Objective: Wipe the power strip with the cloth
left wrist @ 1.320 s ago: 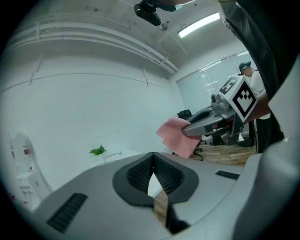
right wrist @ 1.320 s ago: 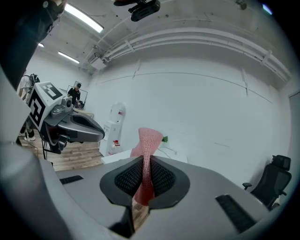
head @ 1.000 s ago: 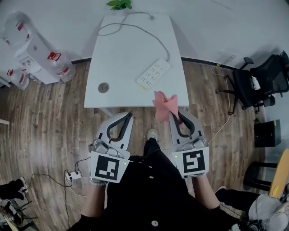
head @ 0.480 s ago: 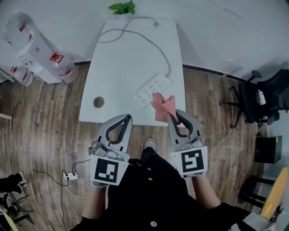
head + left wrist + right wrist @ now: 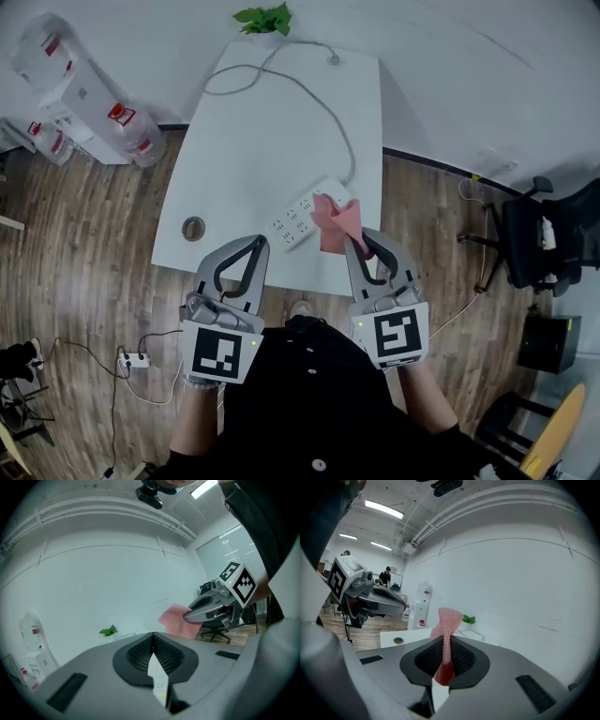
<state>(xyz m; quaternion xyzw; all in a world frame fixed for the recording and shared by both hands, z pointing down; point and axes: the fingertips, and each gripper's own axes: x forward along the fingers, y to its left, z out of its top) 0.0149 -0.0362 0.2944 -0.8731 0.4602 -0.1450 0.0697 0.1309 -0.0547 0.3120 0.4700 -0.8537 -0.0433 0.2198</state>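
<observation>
A white power strip (image 5: 298, 217) lies aslant near the front edge of the white table (image 5: 253, 131), and its grey cable (image 5: 323, 98) runs to the far end. My right gripper (image 5: 354, 246) is shut on a pink cloth (image 5: 334, 221) that sticks up past its tips and overlaps the strip's right end in the head view; I cannot tell if they touch. In the right gripper view the cloth (image 5: 449, 619) is pinched between the jaws. My left gripper (image 5: 260, 243) is shut on nothing at the table's front edge, left of the strip. The left gripper view shows the cloth (image 5: 174, 620) at its right.
A potted plant (image 5: 265, 17) stands at the table's far end, and a round cable hole (image 5: 193, 228) is near its front left corner. Water bottles and a dispenser (image 5: 89, 98) stand on the left, an office chair (image 5: 553, 239) on the right. Another power strip (image 5: 131, 360) lies on the wooden floor.
Both grippers have come forward to the table's front edge. The cloth, earlier short of the table, now overlaps the power strip's right end. Both grippers stay shut.
</observation>
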